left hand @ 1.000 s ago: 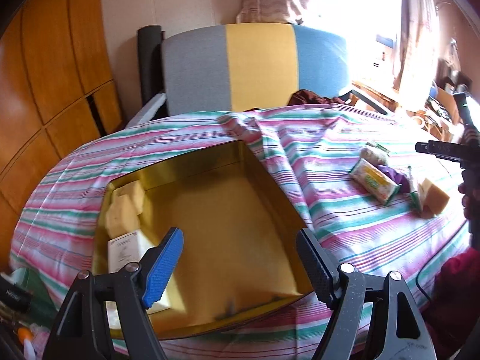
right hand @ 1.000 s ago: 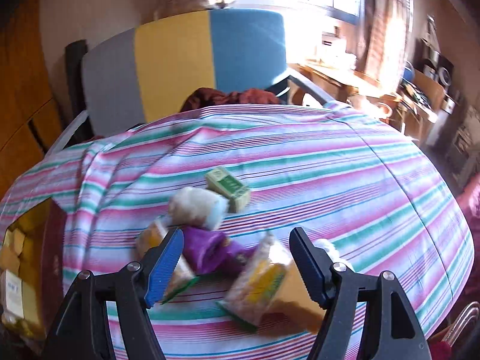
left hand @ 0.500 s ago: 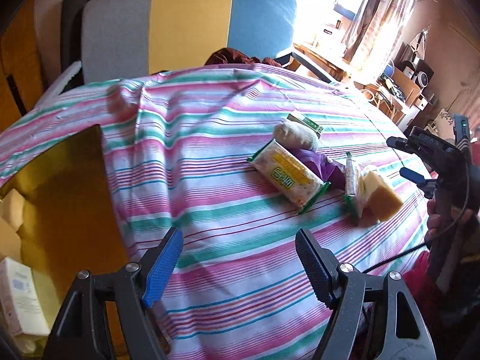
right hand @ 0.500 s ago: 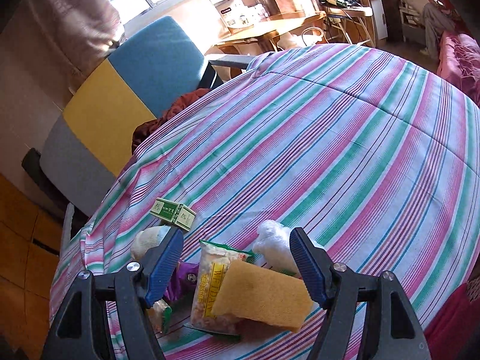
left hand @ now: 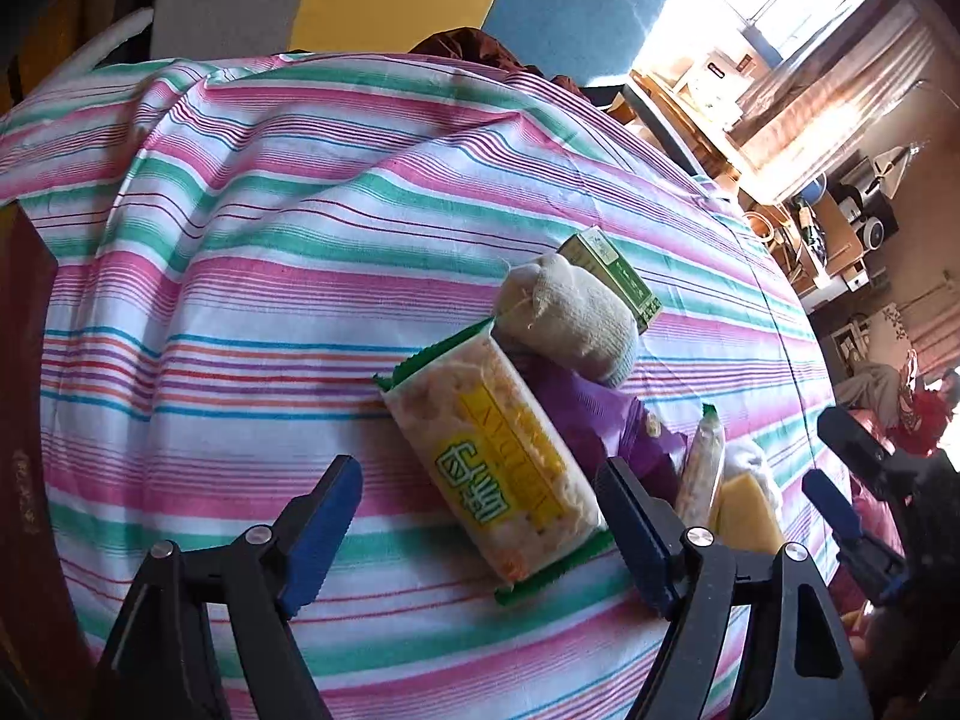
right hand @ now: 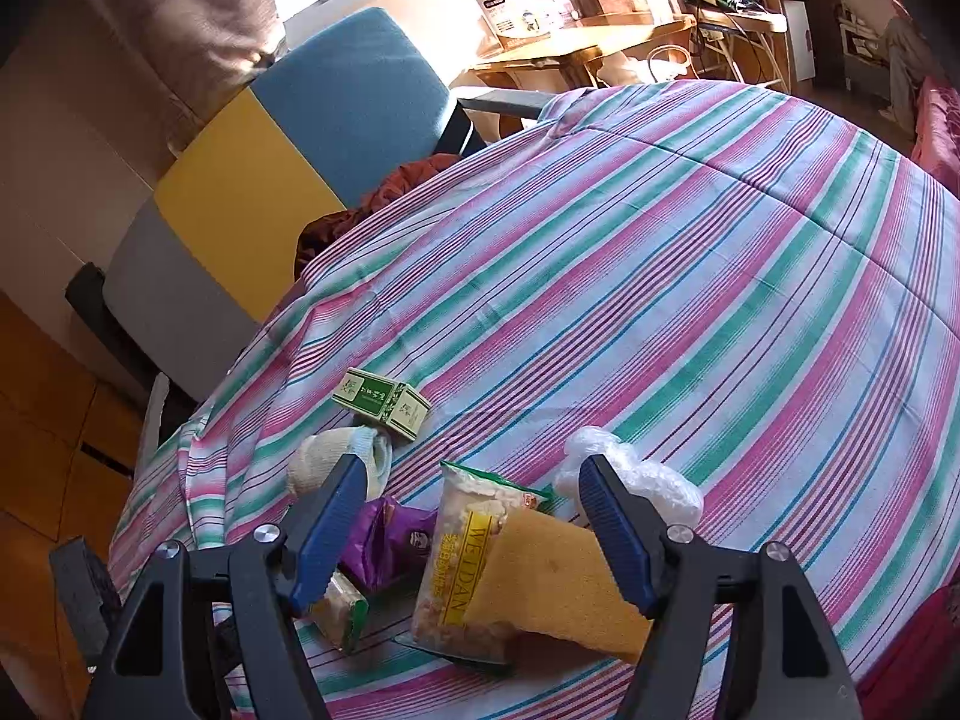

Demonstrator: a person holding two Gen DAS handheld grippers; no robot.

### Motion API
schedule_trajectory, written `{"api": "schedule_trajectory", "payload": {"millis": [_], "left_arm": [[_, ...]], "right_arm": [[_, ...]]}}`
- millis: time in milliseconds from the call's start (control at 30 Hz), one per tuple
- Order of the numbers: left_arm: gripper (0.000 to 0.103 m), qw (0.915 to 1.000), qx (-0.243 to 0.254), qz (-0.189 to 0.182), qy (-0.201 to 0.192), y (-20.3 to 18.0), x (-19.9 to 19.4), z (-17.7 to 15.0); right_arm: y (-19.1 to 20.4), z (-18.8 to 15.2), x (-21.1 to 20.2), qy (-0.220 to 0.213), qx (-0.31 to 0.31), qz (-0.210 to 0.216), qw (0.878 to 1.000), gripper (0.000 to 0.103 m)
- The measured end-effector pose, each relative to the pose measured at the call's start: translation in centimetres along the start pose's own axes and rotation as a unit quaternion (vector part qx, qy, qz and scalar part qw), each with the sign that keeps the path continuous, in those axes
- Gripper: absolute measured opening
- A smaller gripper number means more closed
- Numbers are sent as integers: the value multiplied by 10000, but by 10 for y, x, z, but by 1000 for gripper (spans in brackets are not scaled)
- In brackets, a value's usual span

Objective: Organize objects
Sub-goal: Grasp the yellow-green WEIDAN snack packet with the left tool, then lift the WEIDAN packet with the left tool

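**Both grippers spread wide over a cluster of items on the striped cloth**

Left gripper (left hand: 480,516) hangs over the table with its blue-padded fingers wide apart, holding nothing. A snack packet (left hand: 501,468) with a yellow label and green crimped ends lies between them, its lower right end just beside the right finger; contact cannot be confirmed. Touching the packet's far end is a rolled cream sock (left hand: 570,318), and a small green carton (left hand: 612,267) sits just behind the sock. A purple wrapper (left hand: 591,414) lies partly under the packet and sock.

Right gripper (right hand: 471,525) is likewise spread, gripping nothing. Between its fingers lie a second snack packet (right hand: 459,564) and a yellow sponge (right hand: 552,588) that overlaps the packet's right side. A crumpled clear plastic bag (right hand: 636,474) rests just beyond the right finger. The sock (right hand: 324,456), green carton (right hand: 384,402) and purple wrapper (right hand: 384,537) appear to the left of that packet.

All items rest on the striped tablecloth (right hand: 690,276). A grey, yellow and blue chair (right hand: 270,180) stands at the table's far edge.
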State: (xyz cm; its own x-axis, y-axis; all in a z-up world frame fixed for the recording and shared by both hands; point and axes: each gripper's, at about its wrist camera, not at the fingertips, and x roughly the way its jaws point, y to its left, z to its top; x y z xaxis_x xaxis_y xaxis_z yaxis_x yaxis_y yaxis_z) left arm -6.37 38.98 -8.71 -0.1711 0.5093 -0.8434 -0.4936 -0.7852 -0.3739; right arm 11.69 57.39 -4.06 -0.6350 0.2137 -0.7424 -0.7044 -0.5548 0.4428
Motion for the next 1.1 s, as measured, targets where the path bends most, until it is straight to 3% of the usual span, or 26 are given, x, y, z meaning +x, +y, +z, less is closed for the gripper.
{"api": "schedule_trajectory", "payload": {"millis": [133,167,267,433,567,667,900,1100], "left_arm": [[76,9999,-4,152,-77,-4,15,8],[64,9998,4,186,1,-3,20,8],[53,9990,371,240,-75,-1,16,-1],[52,9955,910,264,-51,12,-5,-30],[47,9884,1393,573,-197,25,-24,-65],[46,9864,1508,586,-297,33,-34,-80],[45,9831,1685,507,-504,38,-35,-87],[45,9842,1637,410,-539,40,-34,-85]], "right_arm": [[1,0,3,59,-59,30,10000,75],[1,0,3,73,-63,44,9999,75],[2,1,4,92,-92,79,9999,75],[13,-1,6,159,-337,300,9989,75],[33,-9,14,391,-781,458,9951,74],[47,-17,19,578,-1100,588,9905,74],[72,-32,36,1238,-1400,765,9794,73],[104,-17,68,1586,-1464,714,9738,73]]}}
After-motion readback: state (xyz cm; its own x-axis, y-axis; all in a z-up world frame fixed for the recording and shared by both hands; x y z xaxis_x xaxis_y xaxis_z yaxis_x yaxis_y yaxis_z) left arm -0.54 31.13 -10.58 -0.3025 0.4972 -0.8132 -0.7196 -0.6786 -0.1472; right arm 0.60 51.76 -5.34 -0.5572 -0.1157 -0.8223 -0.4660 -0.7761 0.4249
